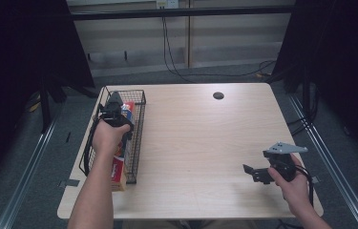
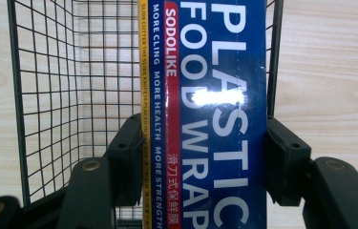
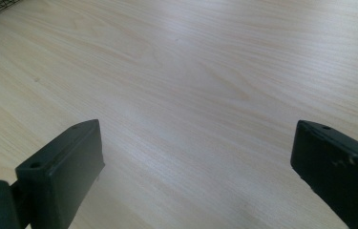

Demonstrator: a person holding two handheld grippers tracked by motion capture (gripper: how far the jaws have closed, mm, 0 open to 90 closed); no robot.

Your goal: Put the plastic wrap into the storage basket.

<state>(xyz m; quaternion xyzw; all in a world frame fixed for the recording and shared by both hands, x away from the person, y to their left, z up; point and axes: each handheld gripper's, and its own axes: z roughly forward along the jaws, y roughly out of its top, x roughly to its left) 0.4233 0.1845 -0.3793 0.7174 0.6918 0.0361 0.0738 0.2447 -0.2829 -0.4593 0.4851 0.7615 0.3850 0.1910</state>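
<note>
Right gripper, jaws wide apart and holding nothing, hovers at 4 o'clock over the smooth pale wood table. Left gripper clamps the glossy blue rectangular plastic wrap box at 9 o'clock inside the black wire basket; the box's long axis runs 6 to 12.

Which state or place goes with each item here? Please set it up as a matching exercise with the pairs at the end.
Column one:
1. left gripper
2. right gripper
3. plastic wrap box
4. wire basket

Column two:
a. stands along the table's left edge
b. jaws wide apart over bare wood
c. lies lengthwise in the basket, clamped between two jaws
d. jaws pressed on both sides of a blue box

Pairs: 1-d, 2-b, 3-c, 4-a
</note>
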